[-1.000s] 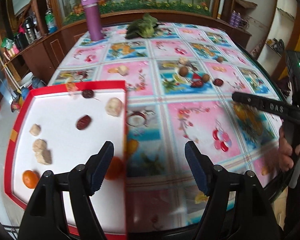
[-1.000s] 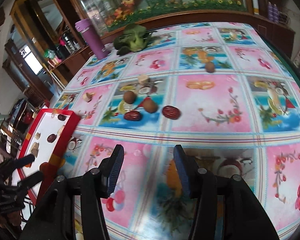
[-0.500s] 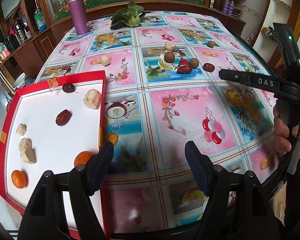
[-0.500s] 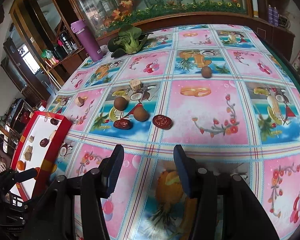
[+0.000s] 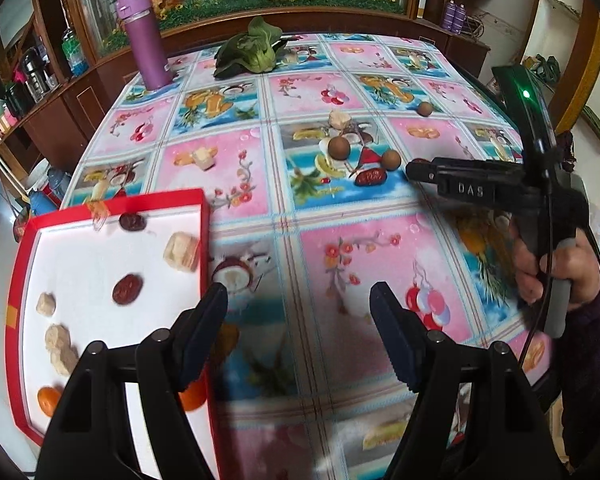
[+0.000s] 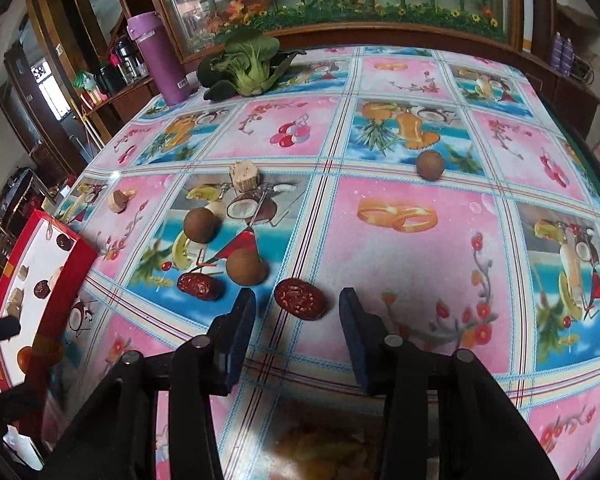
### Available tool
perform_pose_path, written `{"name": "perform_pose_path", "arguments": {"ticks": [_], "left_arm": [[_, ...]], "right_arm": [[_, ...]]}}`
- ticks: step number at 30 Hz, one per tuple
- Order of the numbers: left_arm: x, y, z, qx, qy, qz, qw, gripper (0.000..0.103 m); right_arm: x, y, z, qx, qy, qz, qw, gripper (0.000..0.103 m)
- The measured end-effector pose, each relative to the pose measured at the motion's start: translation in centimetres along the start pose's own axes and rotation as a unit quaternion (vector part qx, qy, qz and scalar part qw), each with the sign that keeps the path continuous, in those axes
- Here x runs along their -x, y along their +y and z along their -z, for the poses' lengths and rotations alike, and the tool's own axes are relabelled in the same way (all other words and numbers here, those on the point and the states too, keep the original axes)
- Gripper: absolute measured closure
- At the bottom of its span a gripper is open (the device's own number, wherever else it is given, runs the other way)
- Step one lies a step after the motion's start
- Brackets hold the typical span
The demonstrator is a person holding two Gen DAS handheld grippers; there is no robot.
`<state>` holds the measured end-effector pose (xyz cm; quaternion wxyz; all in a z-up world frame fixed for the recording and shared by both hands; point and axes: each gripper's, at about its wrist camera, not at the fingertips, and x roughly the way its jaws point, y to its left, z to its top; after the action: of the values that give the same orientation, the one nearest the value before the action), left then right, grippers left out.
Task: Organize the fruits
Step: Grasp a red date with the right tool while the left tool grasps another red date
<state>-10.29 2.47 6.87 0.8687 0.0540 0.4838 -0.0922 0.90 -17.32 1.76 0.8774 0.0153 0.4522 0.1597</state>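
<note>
The right gripper (image 6: 298,330) hangs low over the counter (image 6: 420,248) with its jaws apart and nothing between them; a red date (image 6: 300,299) lies on the cloth just beyond the gap, a little left of its middle. To the left of that date sit a round brown fruit (image 6: 244,267) and a second red date (image 6: 198,286), with another brown fruit (image 6: 201,225) farther off and a pale chunk (image 6: 244,175) beyond it. A lone brown fruit (image 6: 430,165) rests far right.

The left gripper (image 5: 298,334) also has its jaws apart, empty, over the near part of the counter beside the red tray (image 5: 206,240). In the tray lie two dates (image 5: 127,289), pale chunks (image 5: 181,251) and an orange (image 5: 48,400). A person's hand (image 5: 556,276) holds the right gripper's handle. At the far edge stand a purple bottle (image 5: 144,40) and a leafy green vegetable (image 5: 252,54).
</note>
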Motion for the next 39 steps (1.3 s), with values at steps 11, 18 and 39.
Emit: {"name": "perform_pose_path", "arguments": {"ticks": [11, 18, 39], "left_arm": [[-4.5, -2.1, -3.2, 0.016, -0.009, 0.027, 0.9995, 0.029], [-6.8, -3.6, -5.4, 0.005, -0.023, 0.038, 0.999, 0.029], [-10.2, -4.5, -6.6, -0.003, -0.031, 0.097, 0.9948, 0.071]], "right_arm": [[0.1, -0.9, 0.0, 0.016, 0.005, -0.01, 1.0, 0.077], [1.0, -2.3, -0.1, -0.032, -0.001, -0.019, 0.999, 0.077], [0.9, -3.9, -0.1, -0.078, 0.002, -0.014, 0.997, 0.077]]}}
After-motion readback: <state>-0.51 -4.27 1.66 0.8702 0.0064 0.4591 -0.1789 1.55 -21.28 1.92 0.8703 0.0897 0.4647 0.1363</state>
